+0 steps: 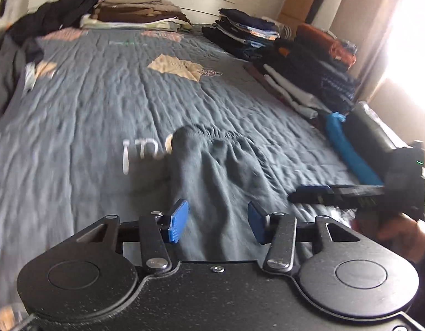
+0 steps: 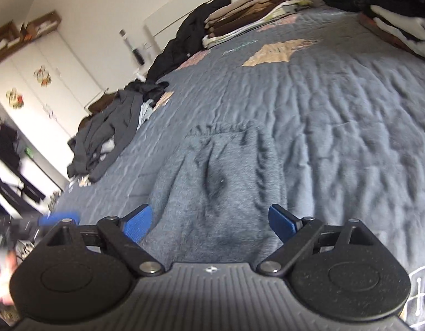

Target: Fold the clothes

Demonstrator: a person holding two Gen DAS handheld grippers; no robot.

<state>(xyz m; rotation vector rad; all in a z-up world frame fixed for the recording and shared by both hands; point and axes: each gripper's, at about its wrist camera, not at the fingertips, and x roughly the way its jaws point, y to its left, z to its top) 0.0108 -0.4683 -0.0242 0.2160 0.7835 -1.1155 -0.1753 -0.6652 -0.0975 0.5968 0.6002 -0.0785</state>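
Folded stacks [image 1: 300, 63] are being kept along the bed [image 1: 102, 96]; a heap [image 2: 107, 135] is waiting. Grey trousers [image 2: 220, 182] are being laid mid-bed. Both grippers, left [image 1: 216, 222] half-spread and right [image 2: 211, 222] wide, are being held empty.

The left gripper [image 1: 218, 224] filled the bottom of the left wrist view, its two blue pads [image 1: 179, 220] standing partly apart and tilted inward, with nothing pinched between them. The right gripper [image 2: 211, 223] filled the bottom of the right wrist view with its jaws spread wide and nothing between the pads. At the right edge of the left wrist view it showed side-on, pointing toward the frame's left, gripped from below by the person's right hand [image 1: 397, 234]. The left hand [image 2: 3, 278] showed, blurred, at the lower left edge of the right wrist view.
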